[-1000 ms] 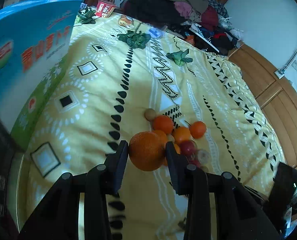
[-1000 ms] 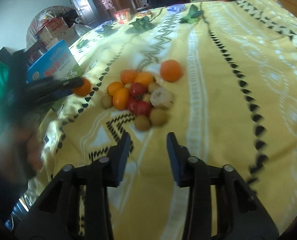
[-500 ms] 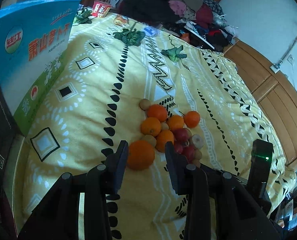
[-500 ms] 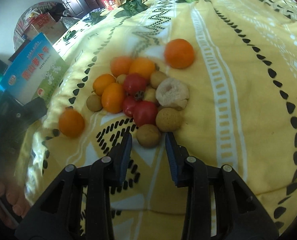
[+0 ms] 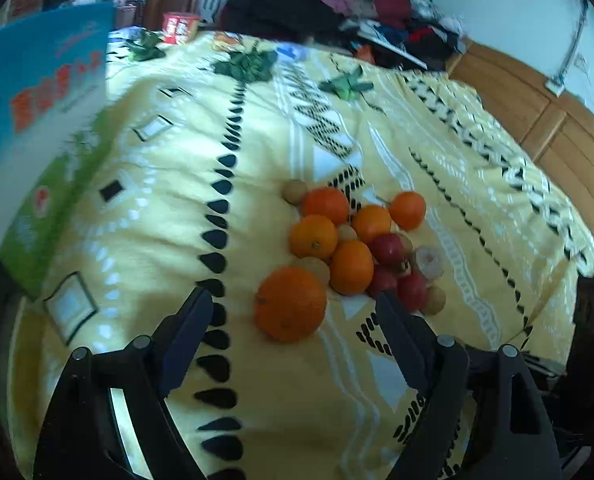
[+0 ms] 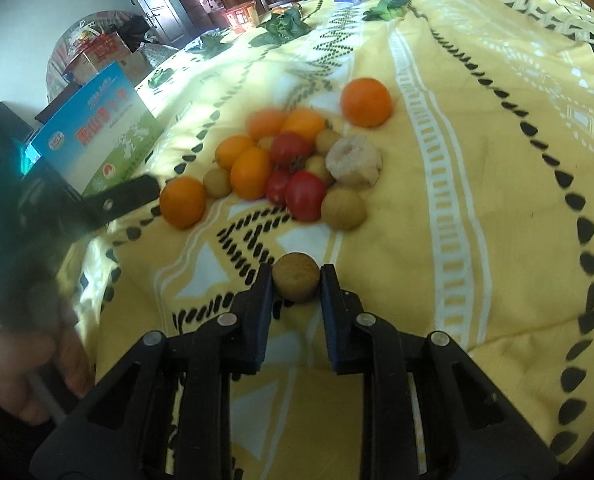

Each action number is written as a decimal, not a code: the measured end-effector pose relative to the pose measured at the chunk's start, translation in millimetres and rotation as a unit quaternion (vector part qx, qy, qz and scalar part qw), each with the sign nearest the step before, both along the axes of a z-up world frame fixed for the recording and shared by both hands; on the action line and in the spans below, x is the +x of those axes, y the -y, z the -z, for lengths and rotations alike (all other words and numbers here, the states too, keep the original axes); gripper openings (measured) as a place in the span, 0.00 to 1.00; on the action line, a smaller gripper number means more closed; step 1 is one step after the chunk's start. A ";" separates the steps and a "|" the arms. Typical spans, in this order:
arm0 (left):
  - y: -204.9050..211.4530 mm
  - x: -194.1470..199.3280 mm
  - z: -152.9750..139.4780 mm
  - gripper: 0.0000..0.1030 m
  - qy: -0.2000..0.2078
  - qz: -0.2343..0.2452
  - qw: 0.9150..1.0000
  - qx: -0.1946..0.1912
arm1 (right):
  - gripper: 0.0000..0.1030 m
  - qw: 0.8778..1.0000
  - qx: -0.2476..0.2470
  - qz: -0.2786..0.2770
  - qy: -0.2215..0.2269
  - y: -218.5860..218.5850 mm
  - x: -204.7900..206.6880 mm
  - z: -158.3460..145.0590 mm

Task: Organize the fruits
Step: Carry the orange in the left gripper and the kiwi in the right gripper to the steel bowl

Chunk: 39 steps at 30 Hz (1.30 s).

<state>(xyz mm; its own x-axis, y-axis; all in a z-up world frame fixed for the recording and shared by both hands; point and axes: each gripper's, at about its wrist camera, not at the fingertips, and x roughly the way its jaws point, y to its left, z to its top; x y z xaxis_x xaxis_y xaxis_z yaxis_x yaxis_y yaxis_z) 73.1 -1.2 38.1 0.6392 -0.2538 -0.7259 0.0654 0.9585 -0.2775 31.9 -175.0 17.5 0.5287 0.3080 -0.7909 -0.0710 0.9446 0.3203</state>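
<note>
Left wrist view: left hand-held gripper has just been opening, jaws now wide apart, a large orange lying between them on the yellow patterned bedspread, neither finger touching it. Orange sits at the near edge of the fruit pile: smaller oranges, red tomatoes, small brown round fruits, all bunched and touching. Blue-and-green carton stands at the left edge of the bed; leafy greens lie farther up the bedspread, heap of clothes beyond. Right wrist view: right hand-held gripper has just been closing and is clamped on a small brown round fruit, a pad pressed against each side, held just short of the pile. Nearest pile fruits are another brown one and a red tomato. One orange sits apart behind the pile. Left gripper's finger tip shows near the large orange at the pile's left; a person's hand is blurred at lower left.
</note>
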 end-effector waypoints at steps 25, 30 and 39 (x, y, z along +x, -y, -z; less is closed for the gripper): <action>-47.0 -104.6 -145.8 0.41 0.119 -0.020 0.993 0.006 | 0.23 0.991 -0.076 -0.045 0.098 -62.9 -27.1 -101.7; -109.6 -160.7 -193.6 0.41 0.165 -0.080 0.983 0.018 | 0.23 0.982 -0.090 -0.087 0.139 -119.1 -35.3 -147.4; -227.8 -250.9 -207.0 0.41 0.171 -0.200 0.964 0.026 | 0.23 0.954 -0.116 -0.212 0.175 -258.2 -58.6 -184.0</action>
